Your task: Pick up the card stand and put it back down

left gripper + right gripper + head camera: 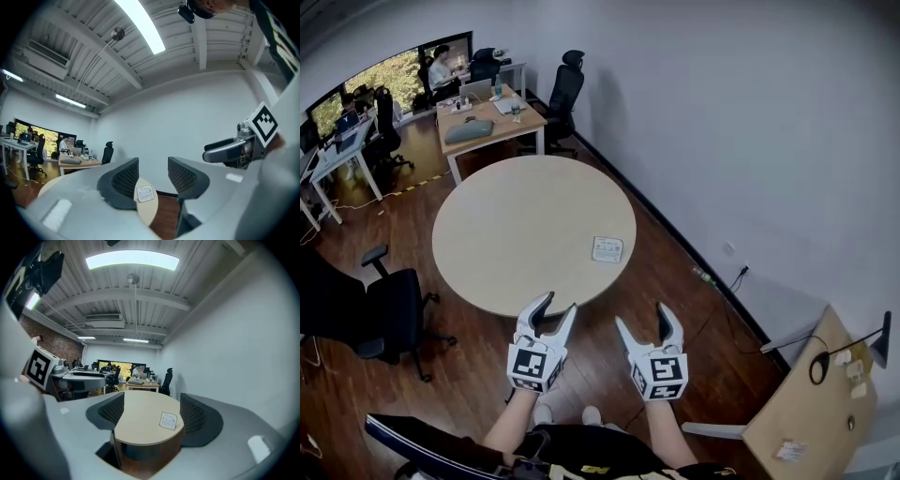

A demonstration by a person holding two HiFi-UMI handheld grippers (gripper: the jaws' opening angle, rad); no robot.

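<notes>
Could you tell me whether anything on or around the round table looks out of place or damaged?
Nothing stands out. The card stand is upright and alone on the round table, near its right edge in the head view, with no spill or damage visible. The left gripper and right gripper are open and empty, short of the table.

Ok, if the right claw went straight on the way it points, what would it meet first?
Likely the round table top, just left of the card stand, since the right claw looks slightly down on it. Depth is unclear; nothing nearer shows.
</notes>
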